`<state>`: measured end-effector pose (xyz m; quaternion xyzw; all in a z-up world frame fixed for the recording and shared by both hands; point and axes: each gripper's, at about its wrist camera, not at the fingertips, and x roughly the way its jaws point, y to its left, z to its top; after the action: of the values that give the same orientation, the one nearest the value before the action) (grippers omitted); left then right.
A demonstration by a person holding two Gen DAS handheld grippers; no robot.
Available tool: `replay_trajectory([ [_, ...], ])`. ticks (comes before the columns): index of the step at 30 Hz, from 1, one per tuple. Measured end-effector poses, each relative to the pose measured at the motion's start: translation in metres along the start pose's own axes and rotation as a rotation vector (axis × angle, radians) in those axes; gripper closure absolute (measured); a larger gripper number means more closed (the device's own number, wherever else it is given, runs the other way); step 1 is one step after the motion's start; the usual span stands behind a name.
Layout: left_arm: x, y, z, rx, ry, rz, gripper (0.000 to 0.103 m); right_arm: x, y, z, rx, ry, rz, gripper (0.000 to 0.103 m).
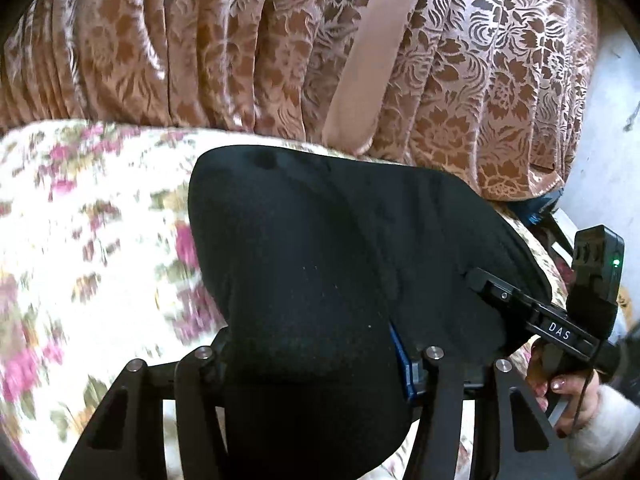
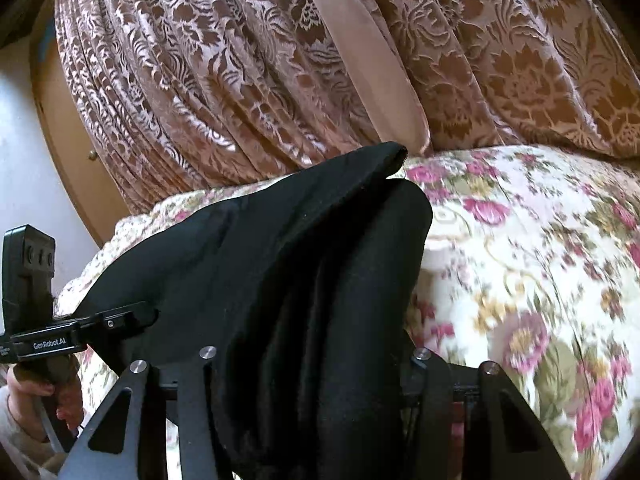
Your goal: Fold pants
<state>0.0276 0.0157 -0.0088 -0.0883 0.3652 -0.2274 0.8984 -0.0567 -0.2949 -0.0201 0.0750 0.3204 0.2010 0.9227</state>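
Note:
The black pants (image 1: 320, 240) lie bunched over a floral bed cover (image 1: 100, 240), one end raised off it. In the left wrist view my left gripper (image 1: 316, 360) is shut on a thick fold of the pants, and the cloth fills the gap and hides the fingertips. At the right of that view the right gripper (image 1: 478, 278) pokes into the same cloth. In the right wrist view the pants (image 2: 300, 240) hang in folds between the jaws of my right gripper (image 2: 312, 360), which is shut on them. The left gripper (image 2: 148, 314) reaches in from the left.
A brown patterned curtain (image 1: 240, 40) hangs close behind the bed, with a plain pink band (image 2: 368, 60) down it. A hand (image 1: 568, 392) holds the right gripper's handle. A wooden panel (image 2: 68, 140) and a white wall stand at the left of the right wrist view.

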Motion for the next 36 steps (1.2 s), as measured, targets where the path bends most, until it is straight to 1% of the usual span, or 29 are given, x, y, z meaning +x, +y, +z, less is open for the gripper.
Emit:
replay_trajectory([
  [2, 0.008, 0.007, 0.014, 0.0, -0.017, 0.015, 0.045, 0.014, -0.002, 0.012, 0.006, -0.012, 0.003, 0.052],
  [5, 0.027, 0.019, 0.047, 0.009, -0.058, 0.046, 0.045, 0.036, -0.004, 0.033, -0.005, -0.024, -0.009, 0.052],
  [10, 0.065, 0.034, 0.094, 0.046, -0.137, 0.076, 0.045, 0.085, -0.022, 0.086, 0.017, -0.059, -0.012, 0.052],
  [12, 0.087, 0.041, 0.116, 0.07, -0.168, 0.091, 0.045, 0.107, -0.032, 0.108, 0.03, -0.072, -0.018, 0.052],
  [15, 0.117, 0.052, 0.137, 0.076, -0.174, 0.118, 0.045, 0.139, -0.045, 0.132, 0.028, -0.088, -0.047, 0.052],
  [17, 0.14, 0.058, 0.144, 0.079, -0.143, 0.142, 0.044, 0.157, -0.052, 0.14, 0.019, -0.079, -0.063, 0.051],
  [20, 0.173, 0.073, 0.143, 0.054, -0.067, 0.148, 0.043, 0.185, -0.065, 0.143, 0.025, -0.027, -0.104, 0.05],
  [21, 0.181, 0.081, 0.137, 0.033, -0.058, 0.14, 0.037, 0.196, -0.071, 0.14, 0.038, 0.004, -0.117, 0.048],
  [22, 0.183, 0.088, 0.132, 0.01, -0.065, 0.118, 0.032, 0.204, -0.078, 0.136, 0.055, 0.03, -0.129, 0.044],
  [23, 0.184, 0.098, 0.128, -0.027, -0.065, 0.085, 0.027, 0.208, -0.085, 0.13, 0.072, 0.045, -0.136, 0.036],
  [24, 0.186, 0.111, 0.127, -0.088, -0.056, 0.036, 0.023, 0.21, -0.094, 0.124, 0.104, 0.046, -0.134, 0.028],
  [25, 0.187, 0.119, 0.127, -0.133, -0.048, 0.007, 0.021, 0.208, -0.103, 0.12, 0.146, 0.04, -0.123, 0.026],
  [26, 0.187, 0.124, 0.126, -0.157, -0.044, -0.013, 0.02, 0.206, -0.113, 0.118, 0.197, 0.032, -0.1, 0.025],
  [27, 0.186, 0.121, 0.126, -0.149, -0.049, -0.01, 0.02, 0.204, -0.119, 0.117, 0.224, 0.023, -0.088, 0.024],
  [29, 0.18, 0.11, 0.125, -0.097, -0.07, 0.035, 0.02, 0.201, -0.12, 0.114, 0.234, 0.012, -0.093, 0.023],
  [32, 0.167, 0.099, 0.117, -0.071, -0.11, 0.089, 0.02, 0.193, -0.112, 0.112, 0.207, -0.02, -0.146, 0.023],
  [34, 0.158, 0.093, 0.111, -0.064, -0.138, 0.131, 0.019, 0.184, -0.102, 0.111, 0.169, -0.049, -0.208, 0.023],
  [36, 0.149, 0.087, 0.106, -0.049, -0.167, 0.19, 0.016, 0.174, -0.085, 0.11, 0.094, -0.084, -0.298, 0.023],
])
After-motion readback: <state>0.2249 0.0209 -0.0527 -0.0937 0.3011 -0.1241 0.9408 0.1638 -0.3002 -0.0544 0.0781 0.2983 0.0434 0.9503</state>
